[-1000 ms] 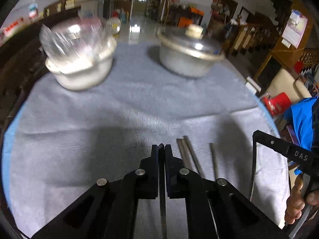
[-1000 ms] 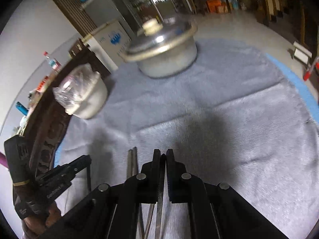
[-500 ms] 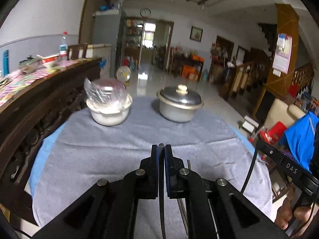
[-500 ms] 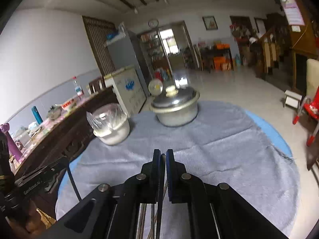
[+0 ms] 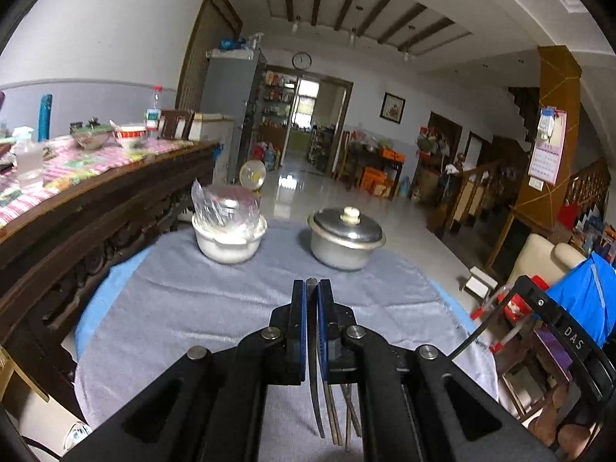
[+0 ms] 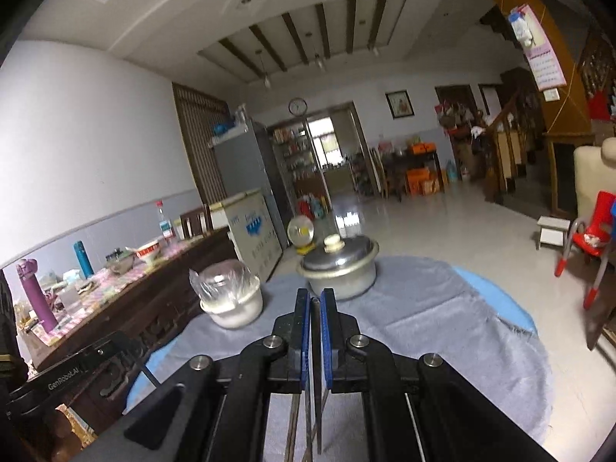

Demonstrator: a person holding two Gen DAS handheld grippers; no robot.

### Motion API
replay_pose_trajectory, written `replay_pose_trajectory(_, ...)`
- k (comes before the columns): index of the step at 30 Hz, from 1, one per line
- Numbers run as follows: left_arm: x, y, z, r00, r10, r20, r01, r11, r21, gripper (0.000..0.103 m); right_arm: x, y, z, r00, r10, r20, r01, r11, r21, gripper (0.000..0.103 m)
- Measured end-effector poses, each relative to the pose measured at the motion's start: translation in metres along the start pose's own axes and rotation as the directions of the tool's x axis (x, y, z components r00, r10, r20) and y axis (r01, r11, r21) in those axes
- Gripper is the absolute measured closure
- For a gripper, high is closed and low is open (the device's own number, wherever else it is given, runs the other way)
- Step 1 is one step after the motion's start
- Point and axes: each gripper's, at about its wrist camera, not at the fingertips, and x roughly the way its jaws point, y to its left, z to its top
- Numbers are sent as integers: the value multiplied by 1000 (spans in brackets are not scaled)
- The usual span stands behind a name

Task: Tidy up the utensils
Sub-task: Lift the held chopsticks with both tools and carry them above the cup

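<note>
Two black claws, each clamped on a thin metal utensil, held above a grey-clothed round table

At bottom centre of the left-wrist frame, the left black two-finger gripper [image 5: 312, 283] pinches a slim dark metal utensil strip [image 5: 313, 396] between its blue pads; more thin metal sticks [image 5: 348, 408] lie on the grey cloth [image 5: 184, 308] just beneath. The right black two-finger gripper [image 6: 315, 292] likewise grips a flat grey metal strip [image 6: 316, 365] running down between its fingers. Farther back, mid-frame, stand a white bowl holding a crumpled clear plastic bag [image 5: 229, 231] and a lidded silver metal pot [image 5: 344, 238], contents hidden.
</note>
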Motion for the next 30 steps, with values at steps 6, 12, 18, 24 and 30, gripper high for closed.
replay_pose_trajectory(6, -23, -7, 13, 998, -34, 57, 35, 999, -13, 97, -32, 8, 16, 997, 43, 66, -43, 999, -3, 97)
replay_pose_trajectory(12, -55, -15, 24, 989, -95, 111, 98, 995, -19, 97, -72, 18, 34, 985, 97, 142, -96, 995, -13, 97)
replay_pose_trajectory(18, -80, -19, 27, 979, -154, 132, 158, 987, -17, 97, -103, 31, 41, 976, 145, 164, -140, 989, -42, 97)
replay_pose_trajectory(24, -86, -26, 20, 977, -188, 96, 190, 982, -16, 97, -117, 37, 30, 977, 161, 137, -155, 986, -54, 97)
replay_pose_trajectory(30, -81, -34, 7, 983, -180, 39, 180, 984, 4, 97, -114, 33, 15, 985, 160, 67, -157, 987, -45, 97)
